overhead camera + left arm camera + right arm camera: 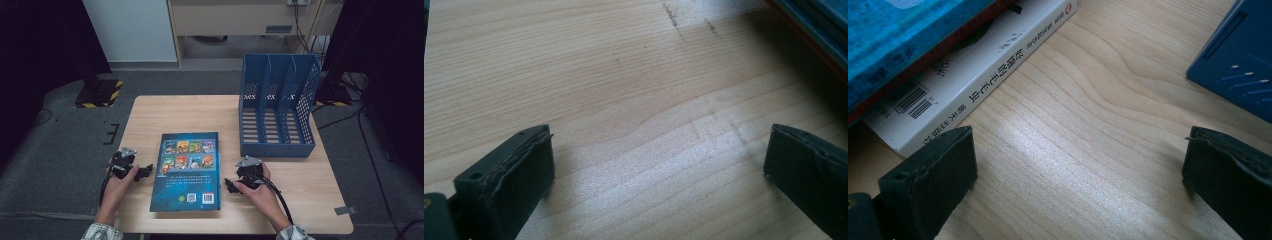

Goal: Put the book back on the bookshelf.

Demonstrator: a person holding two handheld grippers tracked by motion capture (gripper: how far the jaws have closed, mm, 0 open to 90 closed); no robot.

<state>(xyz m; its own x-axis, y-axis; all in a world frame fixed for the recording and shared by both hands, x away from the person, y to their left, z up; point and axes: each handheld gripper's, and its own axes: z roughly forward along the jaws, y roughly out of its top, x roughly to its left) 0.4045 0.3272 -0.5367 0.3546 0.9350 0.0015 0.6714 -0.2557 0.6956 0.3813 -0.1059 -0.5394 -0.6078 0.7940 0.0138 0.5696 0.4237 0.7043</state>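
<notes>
- We look down on a pale wooden table (150,115) with a blue-covered book (187,172) lying flat near its front edge, roughly midway between the two side edges.
- From the right gripper view, the blue book rests on top of a white book (973,75), whose edge sticks out beneath it.
- Our left gripper (145,171) sits on the table just beside the book's left edge, its jaws released and spread wide over bare wood.
- Our right gripper (229,184) sits just beside the book's right edge, jaws likewise wide apart, grasping nothing.
- A blue file rack (277,107) with three slots stands at the table's far right corner.
</notes>
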